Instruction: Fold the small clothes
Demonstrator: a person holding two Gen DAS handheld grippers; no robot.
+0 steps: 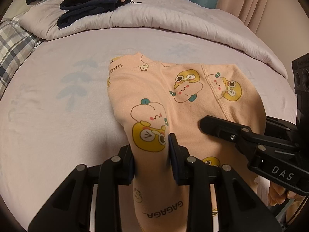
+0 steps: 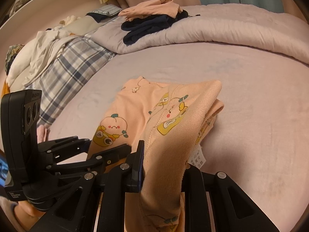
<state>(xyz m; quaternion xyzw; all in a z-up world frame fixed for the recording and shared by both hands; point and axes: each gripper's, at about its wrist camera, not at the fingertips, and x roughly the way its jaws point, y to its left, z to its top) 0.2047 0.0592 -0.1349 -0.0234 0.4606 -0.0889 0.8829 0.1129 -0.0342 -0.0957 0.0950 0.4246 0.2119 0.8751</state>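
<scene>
Two claws hold one garment, and each grip shows best from its own camera. From my left wrist, my left claw is clamped on a raised fold of the peach children's garment, the cloth pinched between both pads and running back under the camera, where the printed word GAGAGA shows. Beyond the fold the garment slopes down onto the lavender bed sheet, its cartoon print of yellow and peach figures facing up and its far edge lying flat on the sheet. My right claw comes in from the right side of this view with its black finger lying against the cloth; from here I cannot tell how its jaws stand. Behind the garment lies a rolled grey-lilac duvet, with a pile of dark navy clothes on it and a peach piece on top of the pile. From my right wrist, my right claw is closed on another lifted edge of the same garment, the cloth draped thickly between the fingers, a white care label hanging at its right side. My left claw shows at the left, its fingers at the garment's near left edge. A plaid pillow lies at the left of the bed, with white cloth heaped on it.
</scene>
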